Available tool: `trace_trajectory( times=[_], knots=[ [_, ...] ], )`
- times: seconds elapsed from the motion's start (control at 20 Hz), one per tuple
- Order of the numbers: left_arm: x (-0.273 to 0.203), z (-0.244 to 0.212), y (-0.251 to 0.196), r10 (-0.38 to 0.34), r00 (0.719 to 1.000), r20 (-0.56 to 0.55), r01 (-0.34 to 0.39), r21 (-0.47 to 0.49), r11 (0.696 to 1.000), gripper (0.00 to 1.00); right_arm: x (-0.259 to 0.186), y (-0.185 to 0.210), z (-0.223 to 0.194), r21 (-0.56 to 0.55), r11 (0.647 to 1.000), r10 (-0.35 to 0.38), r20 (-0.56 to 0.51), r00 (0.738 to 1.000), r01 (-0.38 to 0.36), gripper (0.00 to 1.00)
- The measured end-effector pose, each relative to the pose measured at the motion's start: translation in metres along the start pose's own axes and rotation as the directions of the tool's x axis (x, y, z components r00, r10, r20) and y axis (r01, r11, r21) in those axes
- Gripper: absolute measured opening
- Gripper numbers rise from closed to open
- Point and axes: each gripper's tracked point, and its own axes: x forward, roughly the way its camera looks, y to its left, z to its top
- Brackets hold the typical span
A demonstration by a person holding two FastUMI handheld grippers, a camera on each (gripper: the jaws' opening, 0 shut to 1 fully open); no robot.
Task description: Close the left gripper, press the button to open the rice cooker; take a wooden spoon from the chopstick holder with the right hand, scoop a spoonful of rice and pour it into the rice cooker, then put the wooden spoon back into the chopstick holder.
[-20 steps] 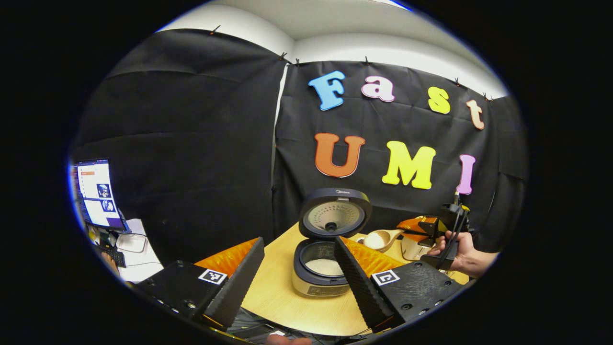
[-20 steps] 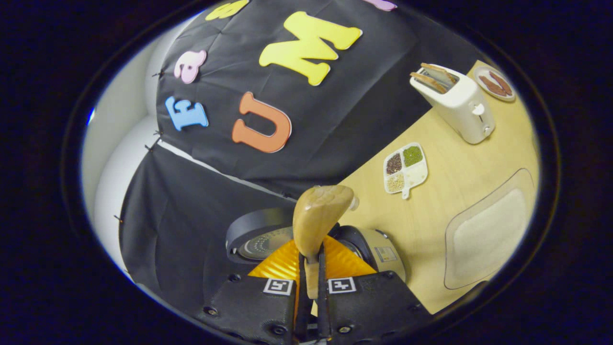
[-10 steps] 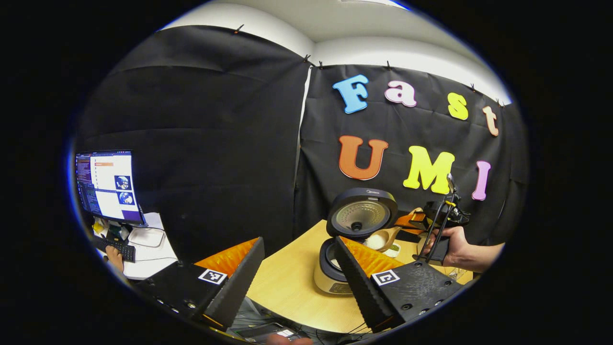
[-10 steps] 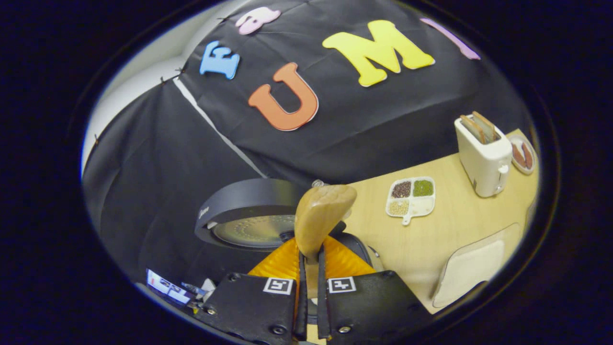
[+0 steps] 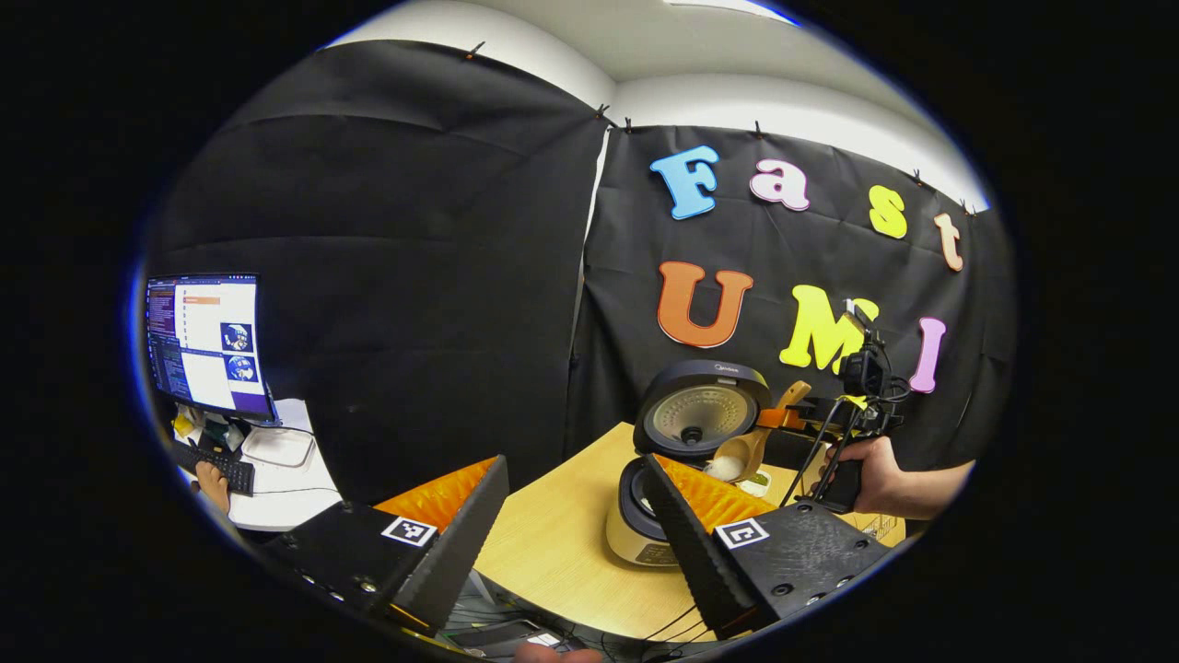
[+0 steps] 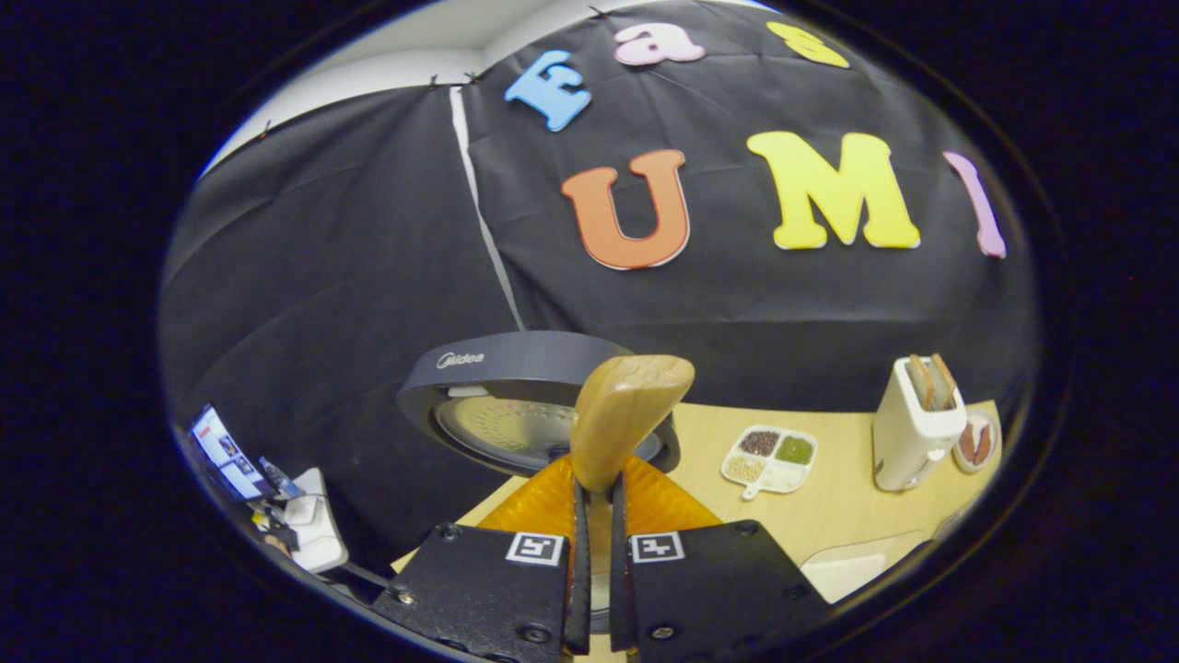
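The rice cooker [image 5: 645,539] stands on the wooden table with its dark lid [image 5: 705,410] raised; its lid [image 6: 516,396] also looms close in the right gripper view. My right gripper [image 6: 594,502] is shut on the wooden spoon's handle, and the spoon bowl [image 6: 628,414] sticks up in front of it. In the left gripper view a hand [image 5: 875,465] holds that gripper [image 5: 801,419] beside the cooker, and the spoon [image 5: 744,449] tilts bowl-down over the pot with white rice in it. My left gripper [image 5: 573,470] is open, short of the cooker, with nothing between its fingers.
A divided dish of grains [image 6: 769,456], a white toaster [image 6: 916,424] and a small plate [image 6: 976,442] sit on the table [image 6: 829,516] behind the cooker. A clear tray [image 6: 847,571] lies at the near right. A monitor [image 5: 207,345] and keyboard stand far left.
The right gripper has rolled level and risen, tipping the spoon from flat to bowl-down over the cooker. The left gripper view has swung left, so the cooker sits further right.
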Motion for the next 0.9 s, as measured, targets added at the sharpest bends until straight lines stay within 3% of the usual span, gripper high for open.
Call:
trace_trajectory(
  times=[0.2,0.5,0.65,0.9],
  knots=[
    [0.001,-0.003,0.002,-0.014,1.0,-0.009,0.014,0.01,1.0,0.95,-0.007,0.022,0.008,-0.225,0.974,0.022,0.05,0.999,-0.01,0.13],
    [0.003,-0.005,0.007,0.006,1.0,0.0,-0.006,0.016,1.0,0.95,-0.012,0.041,0.012,-0.493,0.87,0.044,0.113,0.993,0.018,0.13],
    [0.004,-0.003,0.002,-0.002,1.0,0.007,0.002,0.016,1.0,0.95,-0.01,0.045,0.01,-0.527,0.85,0.057,0.125,0.991,0.018,0.13],
    [0.006,-0.002,-0.018,-0.04,0.999,0.004,0.04,0.029,0.999,0.95,-0.018,0.042,0.018,-0.469,0.883,0.053,0.13,0.99,0.014,0.13]
  ],
)
